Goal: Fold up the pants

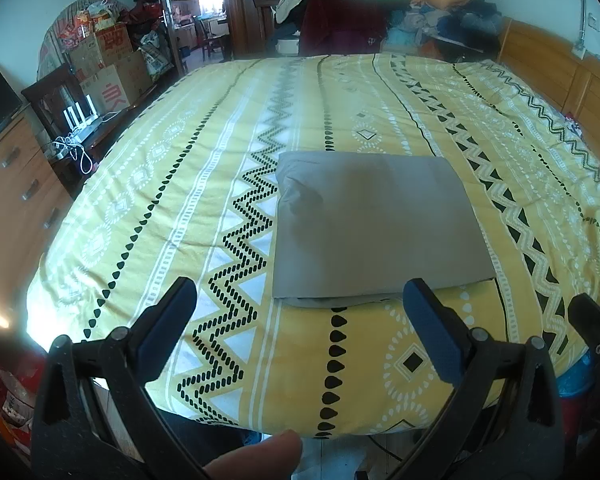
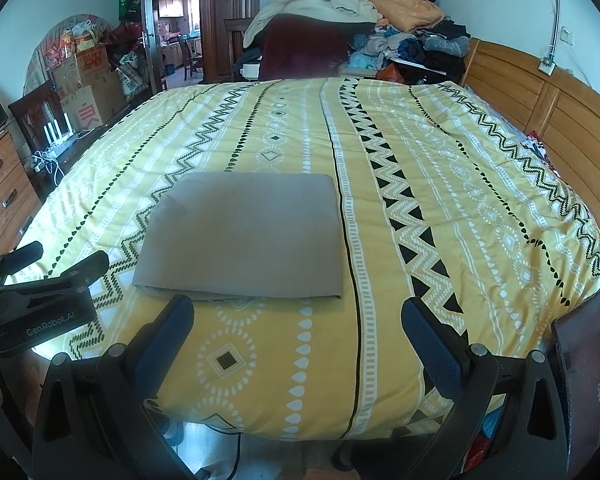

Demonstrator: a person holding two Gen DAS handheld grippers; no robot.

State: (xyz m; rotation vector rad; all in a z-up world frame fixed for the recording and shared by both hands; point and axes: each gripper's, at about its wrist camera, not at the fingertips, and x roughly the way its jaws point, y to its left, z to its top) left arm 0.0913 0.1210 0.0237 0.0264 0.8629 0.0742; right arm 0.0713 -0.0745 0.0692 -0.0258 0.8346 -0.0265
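Grey folded pants [image 1: 380,228], long axis running away, just ahead of spread, empty left gripper [image 1: 300,300]; right gripper [image 2: 296,312] likewise spread, pants ahead-left.

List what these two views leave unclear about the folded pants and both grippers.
- Pants: inner layers, waistband and cuffs are hidden under the top fold in both wrist views.
- Left gripper: body cut off by the lower edge.
- Right gripper: body likewise cut off; both are open and empty.
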